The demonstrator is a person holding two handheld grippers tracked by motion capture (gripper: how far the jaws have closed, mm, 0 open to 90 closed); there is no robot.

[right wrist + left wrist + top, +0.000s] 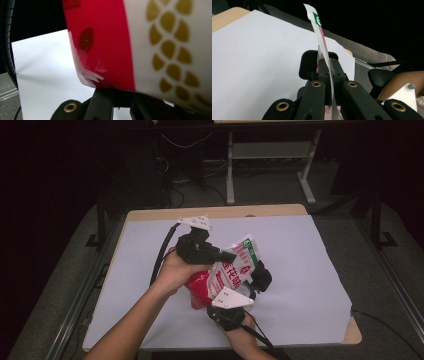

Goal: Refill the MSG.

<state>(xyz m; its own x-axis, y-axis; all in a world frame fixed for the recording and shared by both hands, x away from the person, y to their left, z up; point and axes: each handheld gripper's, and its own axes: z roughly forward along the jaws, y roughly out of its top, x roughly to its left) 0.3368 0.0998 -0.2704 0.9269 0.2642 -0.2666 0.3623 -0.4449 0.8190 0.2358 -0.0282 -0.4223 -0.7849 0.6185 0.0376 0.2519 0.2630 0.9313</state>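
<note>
Your left gripper (327, 65) is clamped on the thin top seal of the red-and-white printed plastic snack bag (227, 272); the right gripper (261, 276) grips its lower side, bag lifted between both. Risk: pulling apart could tear the seal or slip it free. Below, white paper-covered table (300, 265); dark room behind.

You are working in what looks like a lab or recording room, not a home. Your table (280, 211) is a plain wooden top covered with a white sheet (300, 270), set on a metal frame (75, 305) over grey carpet (390, 285). Beyond it stands a bench with white steel legs (230, 170), and loose cables (185, 142) trail on the floor beneath it. The surroundings are dark, with light falling mainly on the table. Each gripper you hold carries a camera and a cable.
</note>
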